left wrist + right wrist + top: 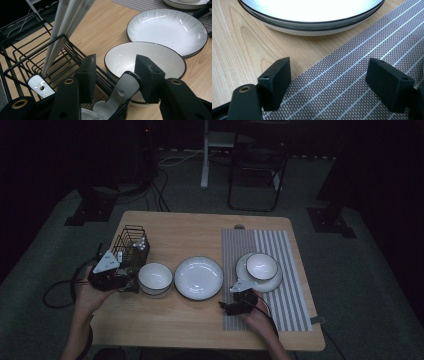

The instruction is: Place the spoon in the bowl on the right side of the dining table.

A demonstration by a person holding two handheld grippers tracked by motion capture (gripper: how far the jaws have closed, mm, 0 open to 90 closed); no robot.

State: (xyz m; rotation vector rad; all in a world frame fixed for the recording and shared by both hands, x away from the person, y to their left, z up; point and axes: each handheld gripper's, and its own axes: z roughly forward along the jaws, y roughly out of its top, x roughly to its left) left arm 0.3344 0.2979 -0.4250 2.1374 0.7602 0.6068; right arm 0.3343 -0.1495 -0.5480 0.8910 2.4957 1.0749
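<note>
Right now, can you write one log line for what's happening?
left hand-held gripper: jaws around spoon in rack, grip unclear | right hand-held gripper: open over mat | bowl beside rack

The right gripper (pixel 328 85) hangs low over the striped grey placemat (pixel 362 65), its two black jaws standing wide apart with nothing between them. Just beyond, a white plate with a dark rim (pixel 312 15) rests on the wooden table (pixel 242 42), beside the mat's edge.
</note>
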